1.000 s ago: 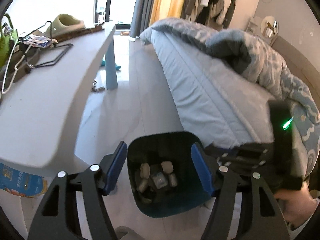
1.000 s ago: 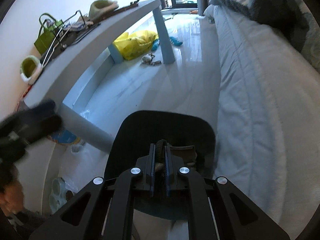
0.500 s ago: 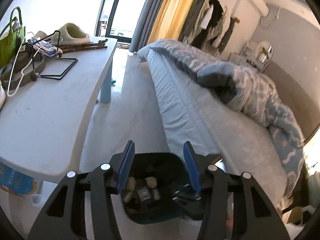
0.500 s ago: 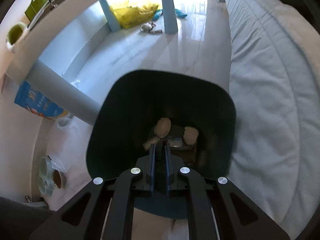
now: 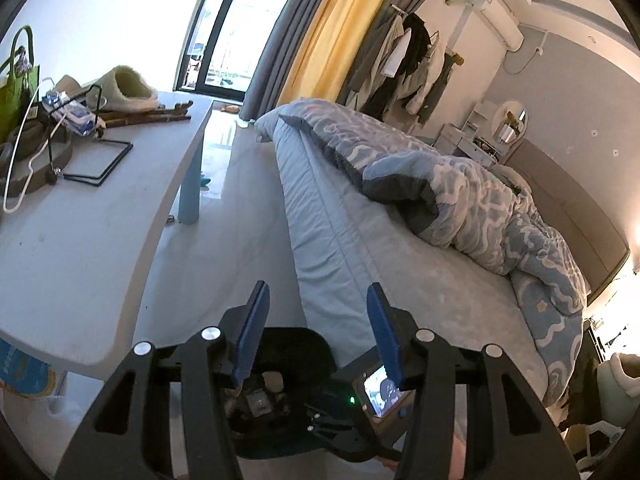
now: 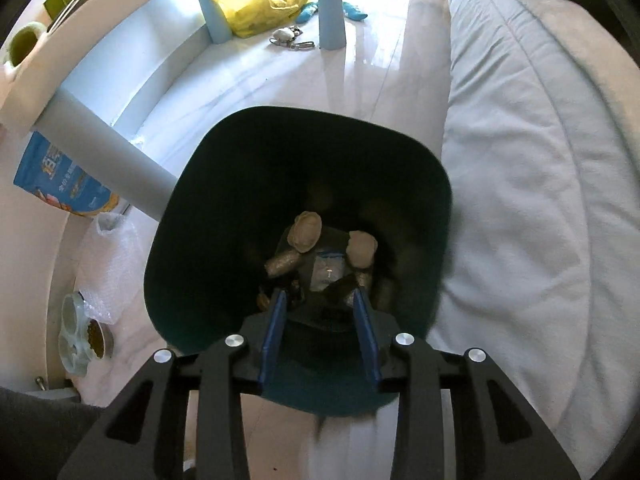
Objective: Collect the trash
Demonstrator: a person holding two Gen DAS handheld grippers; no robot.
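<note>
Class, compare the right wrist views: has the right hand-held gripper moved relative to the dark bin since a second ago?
Yes. The right hand-held gripper has come down toward the bin, whose mouth now fills more of the view, and its jaws have just opened, nothing between them.

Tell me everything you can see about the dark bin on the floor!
The bin is dark teal, looks like smooth plastic, with a rounded-square open top and no lid. It stands upright on the pale floor between the bed and a table leg; whether it touches either I cannot tell. At its bottom lies trash: tan crumpled lumps, silvery foil-like wads and a pale wrapper. The right gripper hangs over its mouth, open and empty.
</note>
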